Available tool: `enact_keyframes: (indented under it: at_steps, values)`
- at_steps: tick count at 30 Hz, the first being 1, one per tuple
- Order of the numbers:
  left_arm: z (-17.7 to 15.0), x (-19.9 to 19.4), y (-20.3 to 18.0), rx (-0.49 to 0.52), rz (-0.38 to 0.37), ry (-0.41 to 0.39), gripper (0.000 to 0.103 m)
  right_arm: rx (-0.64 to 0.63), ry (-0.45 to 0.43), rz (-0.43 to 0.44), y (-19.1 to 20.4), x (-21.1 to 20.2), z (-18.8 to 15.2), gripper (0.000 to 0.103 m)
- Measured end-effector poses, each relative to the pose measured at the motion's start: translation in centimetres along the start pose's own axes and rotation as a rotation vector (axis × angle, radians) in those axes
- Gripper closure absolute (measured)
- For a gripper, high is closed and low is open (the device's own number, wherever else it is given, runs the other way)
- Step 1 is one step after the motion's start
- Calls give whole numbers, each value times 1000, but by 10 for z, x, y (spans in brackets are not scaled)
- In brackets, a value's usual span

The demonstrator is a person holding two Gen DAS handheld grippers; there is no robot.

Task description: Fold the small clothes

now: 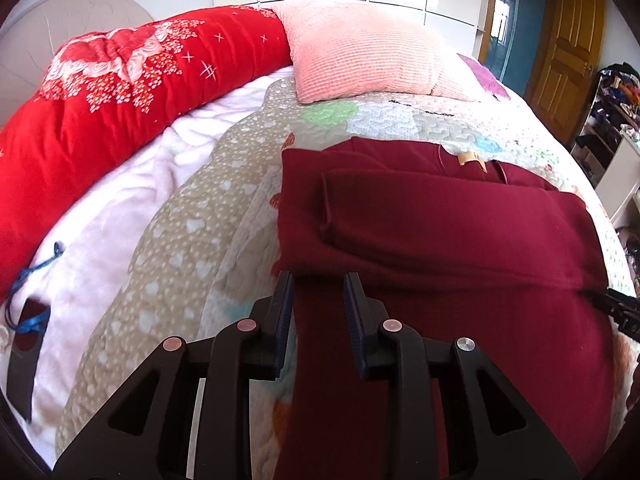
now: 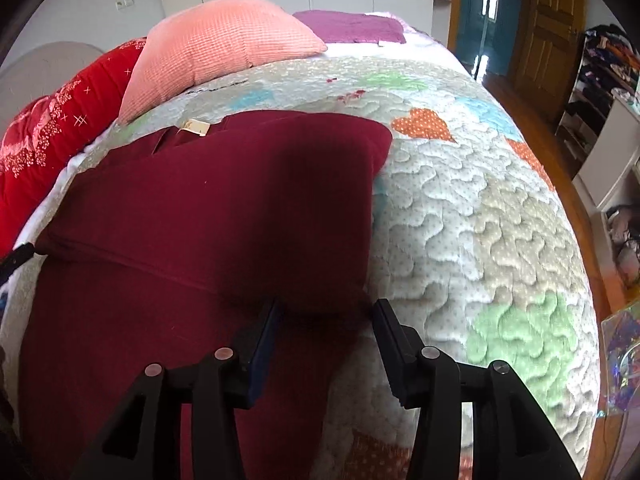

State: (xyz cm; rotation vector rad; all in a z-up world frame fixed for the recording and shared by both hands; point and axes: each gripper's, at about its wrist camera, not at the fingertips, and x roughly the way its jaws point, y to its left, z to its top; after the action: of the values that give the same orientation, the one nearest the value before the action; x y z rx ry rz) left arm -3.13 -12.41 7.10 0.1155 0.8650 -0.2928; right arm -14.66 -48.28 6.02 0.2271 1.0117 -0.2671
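Observation:
A dark red knit garment (image 1: 440, 240) lies flat on the patchwork quilt (image 1: 180, 240), a sleeve folded across its chest and a tan label (image 1: 468, 158) at the collar. My left gripper (image 1: 319, 280) hovers over the garment's left edge, jaws apart, with cloth lying flat beneath the gap and nothing pinched. In the right wrist view the same garment (image 2: 200, 220) fills the left half of the view. My right gripper (image 2: 327, 308) stands open over its right edge, where a fold bulges just ahead of the fingertips. Its tip also shows at the left view's right border.
A pink pillow (image 1: 360, 52) and a red floral duvet (image 1: 120, 92) lie at the bed's head, with a purple cloth (image 2: 352, 26) behind. White fleece (image 1: 100, 240) with a blue cord (image 1: 32, 280) lies left. A wooden door (image 2: 548, 28) and cluttered shelves (image 2: 600, 92) stand right of the bed.

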Motion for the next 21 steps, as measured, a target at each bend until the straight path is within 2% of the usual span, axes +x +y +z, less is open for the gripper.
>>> enact_keyframes:
  at_steps: [2, 6, 7, 9, 10, 21]
  values:
    - [-6, -5, 1, -7, 1, 2, 78, 11, -18, 43, -1, -14, -5, 57]
    - [-19, -14, 0, -3, -8, 13, 77, -12, -63, 51, 8, -41, -21, 57]
    - [-22, -16, 0, -2, -13, 17, 73, -13, -67, 69, 11, -48, -27, 57]
    - [-30, -23, 2, -13, -31, 18, 49, -18, -62, 88, 14, -54, -36, 55]
    - [-34, -26, 4, -24, -41, 14, 46, -23, -55, 92, 17, -58, -44, 54]
    - [-70, -49, 18, -35, -40, 56, 46, 34, 12, 151, 12, -67, -98, 53]
